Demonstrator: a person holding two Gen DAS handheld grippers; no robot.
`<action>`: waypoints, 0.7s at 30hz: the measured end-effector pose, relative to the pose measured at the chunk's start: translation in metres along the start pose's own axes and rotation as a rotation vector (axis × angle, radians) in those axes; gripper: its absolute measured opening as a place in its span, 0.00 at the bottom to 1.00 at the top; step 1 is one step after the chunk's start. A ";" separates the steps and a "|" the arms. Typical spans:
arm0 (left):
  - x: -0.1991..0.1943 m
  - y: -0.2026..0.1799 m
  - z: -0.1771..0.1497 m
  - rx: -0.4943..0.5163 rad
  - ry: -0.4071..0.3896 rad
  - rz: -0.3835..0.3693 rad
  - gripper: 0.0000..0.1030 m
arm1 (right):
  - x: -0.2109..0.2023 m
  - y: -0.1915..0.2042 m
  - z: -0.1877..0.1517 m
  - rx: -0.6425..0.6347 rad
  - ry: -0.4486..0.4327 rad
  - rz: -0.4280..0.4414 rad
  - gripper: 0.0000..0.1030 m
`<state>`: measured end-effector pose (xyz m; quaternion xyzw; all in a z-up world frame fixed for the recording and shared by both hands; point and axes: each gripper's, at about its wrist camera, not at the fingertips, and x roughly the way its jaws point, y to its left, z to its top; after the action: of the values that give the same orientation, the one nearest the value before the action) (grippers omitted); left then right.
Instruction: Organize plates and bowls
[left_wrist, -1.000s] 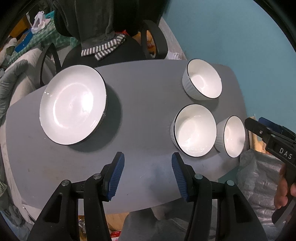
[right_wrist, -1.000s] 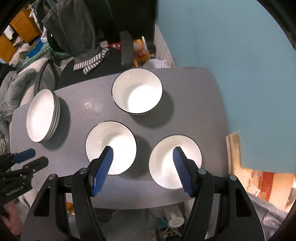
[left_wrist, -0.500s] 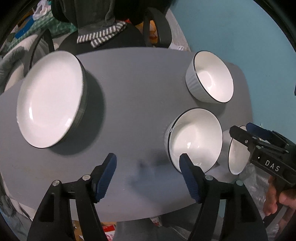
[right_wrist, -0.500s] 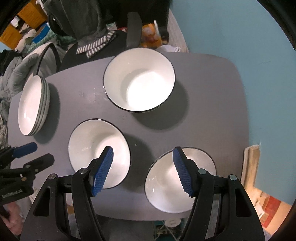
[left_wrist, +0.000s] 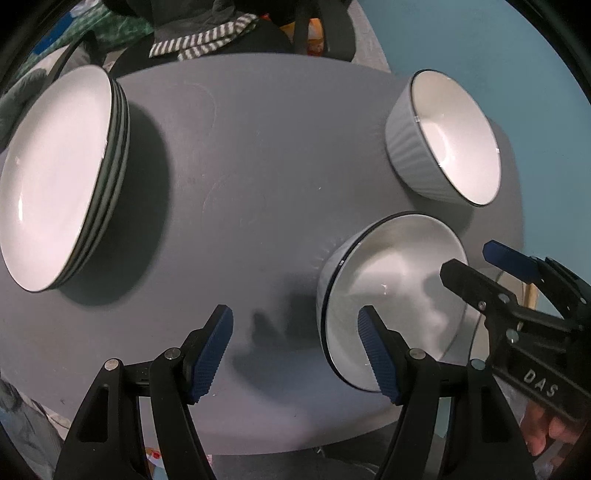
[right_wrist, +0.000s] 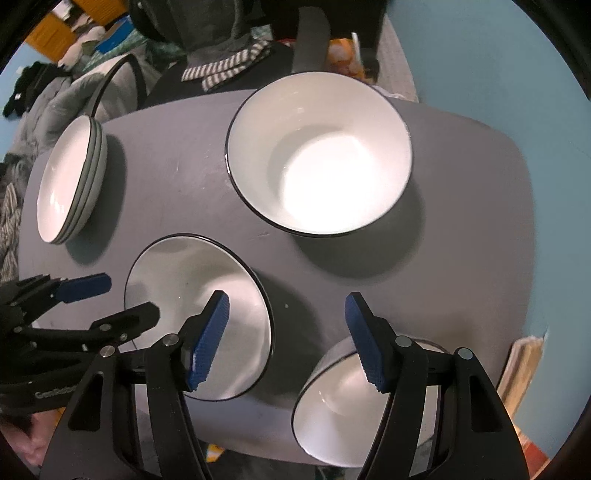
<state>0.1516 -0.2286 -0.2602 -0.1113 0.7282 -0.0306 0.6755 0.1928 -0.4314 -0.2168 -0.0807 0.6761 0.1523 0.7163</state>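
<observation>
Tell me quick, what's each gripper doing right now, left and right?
Left gripper: open, holding nothing, beside the middle bowl.
Right gripper: open, holding nothing, above the near bowl.

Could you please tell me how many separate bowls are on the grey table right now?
3: far bowl at the back, middle bowl under the left gripper, near bowl below the right gripper.

You are looking at a grey rounded surface (right_wrist: 461, 192), a teal wall (right_wrist: 498, 55) rising behind, a black chair (left_wrist: 321, 26) standing beyond, striped cloth (left_wrist: 203, 38) draping over it.
</observation>
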 end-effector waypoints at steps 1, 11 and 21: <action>0.001 0.000 0.000 -0.006 0.001 -0.003 0.69 | 0.002 0.000 0.000 -0.009 0.005 -0.001 0.64; 0.011 0.000 -0.003 0.001 0.011 -0.001 0.54 | 0.016 -0.004 0.001 -0.033 0.032 0.052 0.38; 0.014 0.010 -0.020 -0.003 0.035 -0.025 0.28 | 0.022 -0.007 -0.004 -0.028 0.044 0.070 0.15</action>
<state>0.1297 -0.2242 -0.2739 -0.1209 0.7387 -0.0397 0.6619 0.1917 -0.4371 -0.2392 -0.0701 0.6918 0.1849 0.6944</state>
